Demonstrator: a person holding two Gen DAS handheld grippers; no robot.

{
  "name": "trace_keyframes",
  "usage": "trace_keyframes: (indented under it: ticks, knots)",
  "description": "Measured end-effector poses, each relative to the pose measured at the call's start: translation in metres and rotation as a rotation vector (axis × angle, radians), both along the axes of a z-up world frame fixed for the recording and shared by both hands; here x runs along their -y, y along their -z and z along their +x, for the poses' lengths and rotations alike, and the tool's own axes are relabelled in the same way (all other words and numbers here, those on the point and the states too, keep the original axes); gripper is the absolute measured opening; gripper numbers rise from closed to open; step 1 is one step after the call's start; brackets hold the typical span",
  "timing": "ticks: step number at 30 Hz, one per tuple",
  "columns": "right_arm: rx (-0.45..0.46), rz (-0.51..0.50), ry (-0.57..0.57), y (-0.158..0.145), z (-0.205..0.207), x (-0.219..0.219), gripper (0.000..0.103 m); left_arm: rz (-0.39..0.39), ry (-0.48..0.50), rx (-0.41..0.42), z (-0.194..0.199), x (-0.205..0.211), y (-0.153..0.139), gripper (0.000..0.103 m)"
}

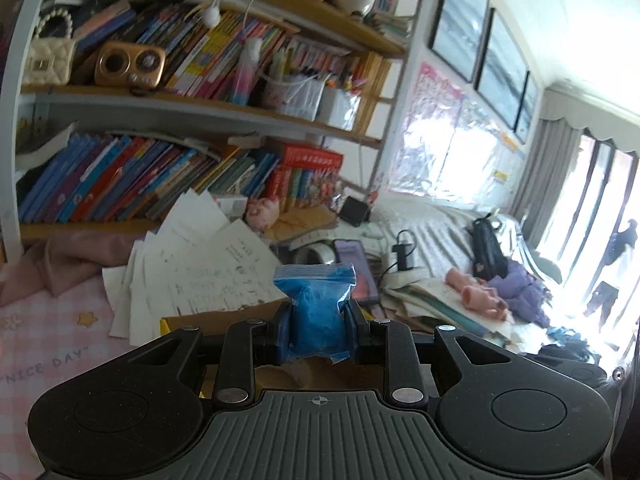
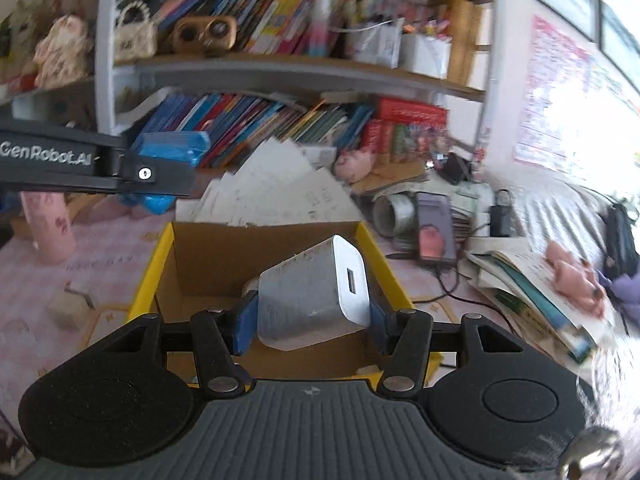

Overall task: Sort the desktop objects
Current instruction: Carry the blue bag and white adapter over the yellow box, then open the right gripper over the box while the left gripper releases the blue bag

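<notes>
My left gripper (image 1: pixel 318 330) is shut on a small blue plastic bag (image 1: pixel 316 312) and holds it above the near edge of an open cardboard box (image 1: pixel 188 318). In the right wrist view the same left gripper (image 2: pixel 160 172) shows at the upper left with the blue bag (image 2: pixel 168 150) in it. My right gripper (image 2: pixel 312 320) is shut on a white USB charger block (image 2: pixel 316 296), held over the yellow-edged cardboard box (image 2: pixel 160 264). Something pale lies inside the box behind the charger, mostly hidden.
Loose papers (image 2: pixel 276 188) lean behind the box. A phone (image 2: pixel 434 226), tape roll (image 2: pixel 394 208), black adapter with cable (image 2: pixel 500 216) and stacked books (image 2: pixel 532 292) lie at right. A pink bottle (image 2: pixel 50 220) and a small beige block (image 2: pixel 68 308) stand at left. Bookshelves (image 1: pixel 180 100) rise behind.
</notes>
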State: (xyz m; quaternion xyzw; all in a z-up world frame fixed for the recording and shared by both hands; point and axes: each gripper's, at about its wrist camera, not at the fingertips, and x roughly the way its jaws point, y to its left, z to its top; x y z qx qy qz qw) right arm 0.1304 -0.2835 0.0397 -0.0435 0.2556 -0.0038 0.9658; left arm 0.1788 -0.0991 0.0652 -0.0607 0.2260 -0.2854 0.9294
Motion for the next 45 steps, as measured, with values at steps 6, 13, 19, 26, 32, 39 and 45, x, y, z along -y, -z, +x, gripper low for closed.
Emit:
trace_keyframes:
  ticks: [6,13,19,26,32,39,45]
  knots:
    - [-0.056,-0.016,-0.118,0.012,0.035,0.01,0.052,0.081,-0.052,-0.07,0.025,0.021,0.016,0.026]
    - [-0.21,-0.025,-0.263,0.04,0.074,0.013,0.052,0.18,-0.1,-0.175,0.053,0.036,0.043,0.026]
    - [-0.315,-0.016,-0.318,0.06,0.096,0.016,0.052,0.237,-0.117,-0.262,0.068,0.044,0.064,0.026]
    - [-0.411,0.01,-0.357,0.076,0.113,0.018,0.053,0.285,-0.113,-0.296,0.076,0.053,0.077,0.026]
    - [-0.428,0.042,-0.372,0.079,0.117,0.021,0.053,0.308,-0.108,-0.296,0.078,0.054,0.078,0.026]
    - [-0.428,0.043,-0.374,0.078,0.117,0.021,0.053,0.317,-0.106,-0.292,0.077,0.055,0.08,0.026]
    - [-0.4,0.014,-0.35,0.074,0.112,0.019,0.06,0.308,-0.095,-0.27,0.068,0.058,0.08,0.039]
